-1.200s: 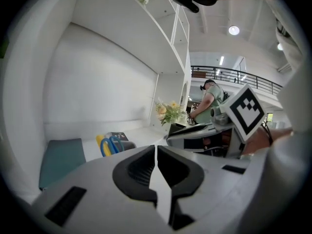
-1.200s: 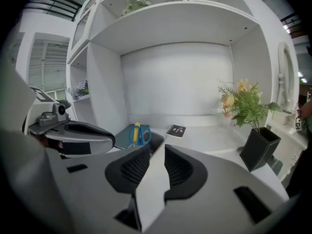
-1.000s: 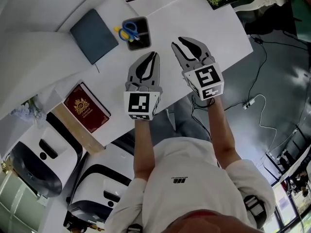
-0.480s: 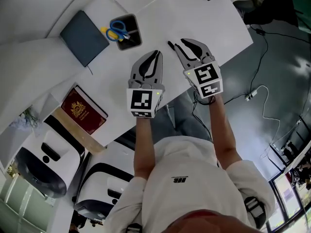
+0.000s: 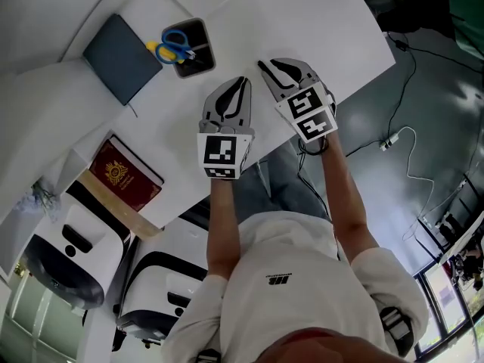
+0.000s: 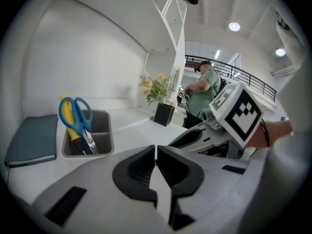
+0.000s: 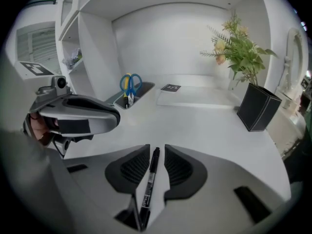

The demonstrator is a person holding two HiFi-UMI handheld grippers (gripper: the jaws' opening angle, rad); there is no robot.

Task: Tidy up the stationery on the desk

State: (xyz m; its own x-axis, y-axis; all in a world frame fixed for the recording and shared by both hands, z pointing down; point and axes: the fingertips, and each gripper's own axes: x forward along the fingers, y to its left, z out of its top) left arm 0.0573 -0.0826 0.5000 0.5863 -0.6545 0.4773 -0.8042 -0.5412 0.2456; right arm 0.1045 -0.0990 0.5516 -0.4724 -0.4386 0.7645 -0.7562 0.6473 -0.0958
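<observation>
Judging progress from the layout, we rate the task as barely begun. The scissors (image 5: 172, 42) stand in the organiser tray (image 5: 200, 51), but a black pen (image 7: 148, 184) lies loose on the desk (image 5: 318, 29), near the tray on its right. A teal notebook (image 5: 121, 57) lies just left of the tray and a red book (image 5: 125, 174) well below it, neither stacked. The right gripper (image 7: 156, 147) straddles the pen with its jaws spread, a gap showing on each side of the barrel, so nothing is clamped yet. The left gripper (image 6: 155, 147) has its jaws pressed together and is empty, pointing toward the tray.

Compared with the earlier head views, both grippers now sit lower and closer to the desk. The right one tips more steeply downward and now has the pen between its jaws.
</observation>
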